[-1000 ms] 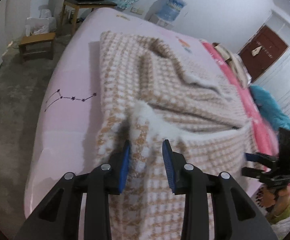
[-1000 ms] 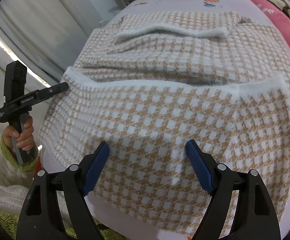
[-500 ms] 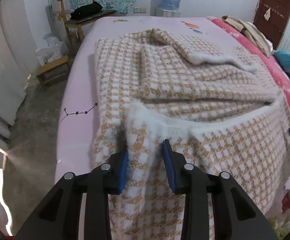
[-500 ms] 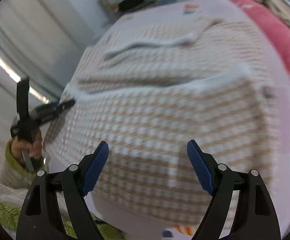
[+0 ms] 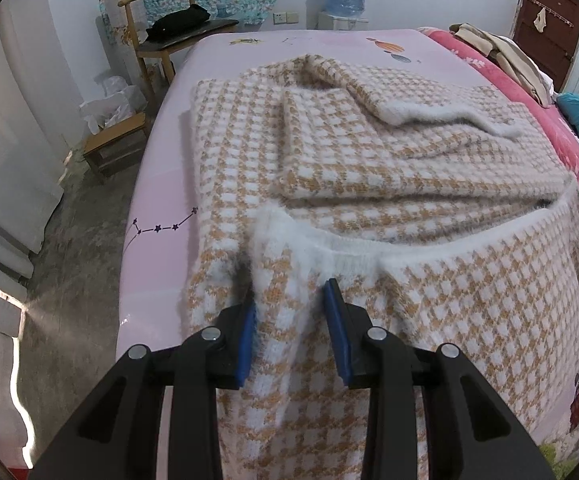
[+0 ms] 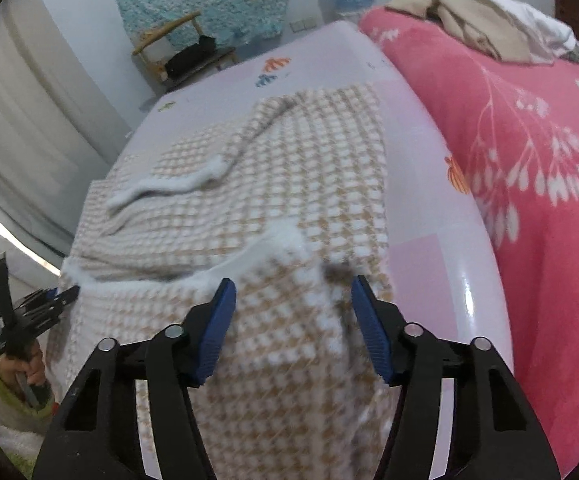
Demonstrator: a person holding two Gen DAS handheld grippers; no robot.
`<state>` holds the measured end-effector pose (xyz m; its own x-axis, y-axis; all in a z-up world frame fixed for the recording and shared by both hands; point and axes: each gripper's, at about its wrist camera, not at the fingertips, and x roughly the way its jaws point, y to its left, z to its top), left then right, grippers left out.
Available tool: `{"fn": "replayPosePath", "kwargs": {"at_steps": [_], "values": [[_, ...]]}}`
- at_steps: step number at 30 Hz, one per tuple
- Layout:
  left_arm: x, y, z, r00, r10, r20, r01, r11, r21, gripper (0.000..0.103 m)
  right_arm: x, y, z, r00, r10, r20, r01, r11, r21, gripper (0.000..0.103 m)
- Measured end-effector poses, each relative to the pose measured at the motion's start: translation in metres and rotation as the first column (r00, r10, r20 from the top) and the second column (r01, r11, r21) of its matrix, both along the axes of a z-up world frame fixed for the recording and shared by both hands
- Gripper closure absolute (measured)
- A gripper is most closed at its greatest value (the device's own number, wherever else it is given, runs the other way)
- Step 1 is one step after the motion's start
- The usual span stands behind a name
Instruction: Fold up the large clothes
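Tan-and-white houndstooth knit, fuzzy white trim: the sweater (image 5: 369, 152) lies spread on the pink sheet (image 5: 161, 184) of the bed, sleeves already crossed over the body, hem end draped over the near edge toward the grippers.

L side: left gripper (image 5: 291, 320) has a raised pleat of the hem corner between its blue pads, jaws narrowed onto it. Fabric bunches up just ahead of the pads, so I read this as a real pinch (not just straddling).

R side: right gripper (image 6: 291, 320) jaws have just been closing, approx. half open now. The other hem corner sits between them, w/ the white trim (image 6: 273, 244) just ahead. Frame is motion-blurred; pads do not look pressed on the cloth yet, can't confirm contact.

Handling, as judged:
- Thick, soft, limp knit. Will sag between the two hold points, no stiffness to rely on.
- Fuzzy surface should grip the ribbed pads well; slip unlikely.
- Some weight (large garment), so a thin pinch may stretch the trim.
- Best hold: both hem corners, a fold of body fabric plus trim, symmetric L/R, so the hem lifts level for the next fold toward the collar end.

Red floral blanket (image 6: 509, 140) lies alongside on the right, clear of the work.
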<state>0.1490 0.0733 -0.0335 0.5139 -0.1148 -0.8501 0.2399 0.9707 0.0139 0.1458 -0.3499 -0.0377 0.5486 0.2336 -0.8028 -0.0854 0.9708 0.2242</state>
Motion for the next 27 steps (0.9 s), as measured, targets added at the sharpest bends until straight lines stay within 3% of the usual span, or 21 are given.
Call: {"fn": "replayPosePath", "kwargs": {"at_steps": [2,14,27], "values": [[0.0,0.0,0.0,1.0,-0.001,-0.003,0.001,1.0,0.001,0.072,0.003,-0.003,-0.005,1.0,0.0,-0.024,0.001,1.0,0.024,0.057],[0.001,-0.002,0.0,1.0,0.003,-0.005,-0.003,1.0,0.003,0.072,0.002,-0.001,-0.011,0.997,0.043,-0.067,-0.039,0.998,0.059,0.057],[0.002,-0.002,0.0,1.0,0.0,-0.004,0.0,1.0,0.01,0.072,0.006,0.011,-0.012,0.993,0.081,-0.086,-0.082,0.997,-0.006,0.064]]}}
